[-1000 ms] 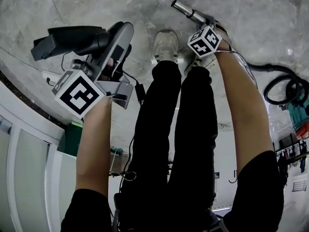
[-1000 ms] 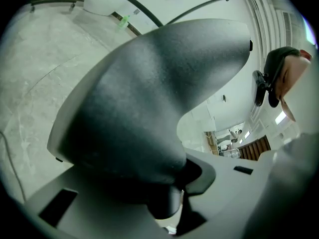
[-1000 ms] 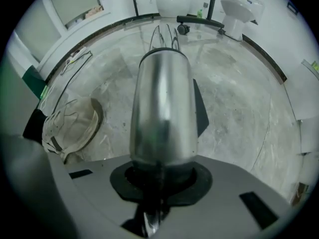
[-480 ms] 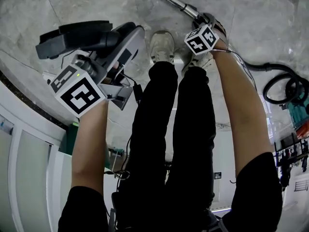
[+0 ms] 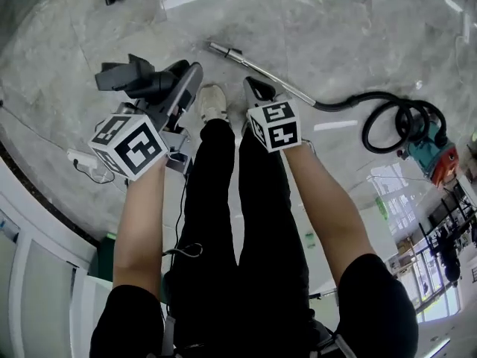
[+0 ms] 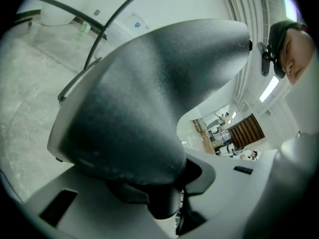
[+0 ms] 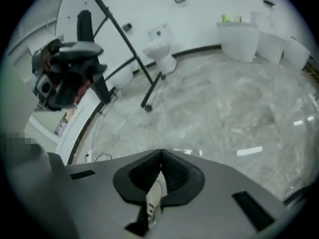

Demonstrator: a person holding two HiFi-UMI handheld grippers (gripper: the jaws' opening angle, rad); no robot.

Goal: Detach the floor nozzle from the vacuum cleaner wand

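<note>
The dark grey floor nozzle [image 5: 138, 79] hangs above the floor at the upper left, separate from the wand, and my left gripper [image 5: 176, 80] is shut on it. In the left gripper view the nozzle [image 6: 149, 98] fills the picture right over the jaws. The metal wand [image 5: 261, 71] lies on the floor, and its black hose [image 5: 387, 121] runs to the teal vacuum cleaner [image 5: 431, 152]. My right gripper [image 5: 259, 89] is above the person's shoes, clear of the wand. Its jaws [image 7: 160, 156] have just closed with nothing between them.
The person's legs and shoes [image 5: 212, 103] stand between the two grippers. A white power strip with cable [image 5: 82, 159] lies by the curved white wall on the left. A black stand [image 7: 124, 49], a toilet [image 7: 160, 46] and white bins [image 7: 239, 39] line the far wall.
Both grippers have risen. My right gripper has let go of the wand, which now lies on the floor. The nozzle has gone up in my left gripper.
</note>
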